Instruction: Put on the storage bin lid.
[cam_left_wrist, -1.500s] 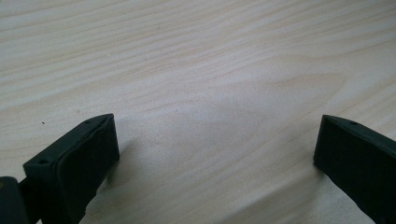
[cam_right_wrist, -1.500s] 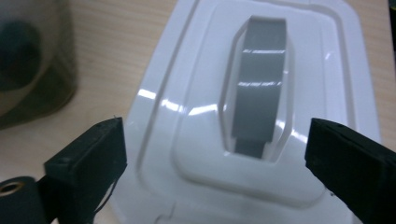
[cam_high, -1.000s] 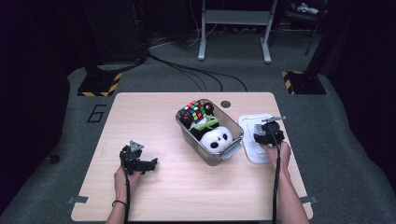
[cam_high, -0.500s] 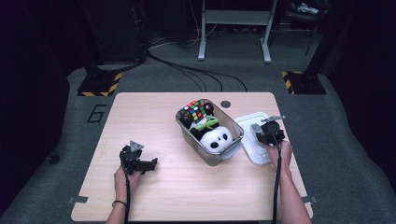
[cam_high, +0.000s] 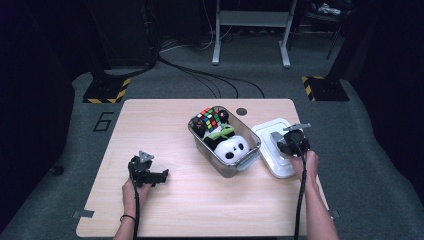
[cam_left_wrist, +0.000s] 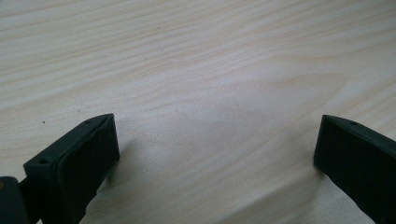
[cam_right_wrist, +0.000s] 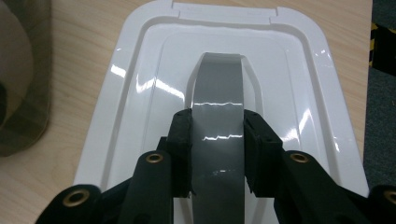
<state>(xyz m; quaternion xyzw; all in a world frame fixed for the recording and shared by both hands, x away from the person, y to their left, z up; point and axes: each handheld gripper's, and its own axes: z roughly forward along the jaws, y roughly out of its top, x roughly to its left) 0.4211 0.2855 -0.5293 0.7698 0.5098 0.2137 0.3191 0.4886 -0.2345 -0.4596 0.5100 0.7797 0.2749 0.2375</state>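
A white bin lid (cam_high: 274, 145) (cam_right_wrist: 149, 70) lies flat on the table right of a clear plastic bin (cam_high: 247, 159). Its grey handle (cam_right_wrist: 218, 116) runs down the middle of the lid. My right gripper (cam_high: 290, 142) (cam_right_wrist: 217, 149) has just been closing, and both pads now press on the sides of that handle. The bin holds a panda plush (cam_high: 231, 148), a colour cube (cam_high: 210, 119) and a green item. At the table's left front, my left gripper (cam_high: 150, 175) (cam_left_wrist: 215, 154) rests low over bare wood, jaws wide open with nothing between them.
The wooden table (cam_high: 165, 125) has a small dark round hole (cam_high: 242, 111) near its far edge. The lid sits close to the table's right edge. Beyond the table lie grey floor, cables and yellow-black striped feet (cam_high: 105, 92).
My right gripper has shifted slightly over the lid. The left hand has stayed where it was.
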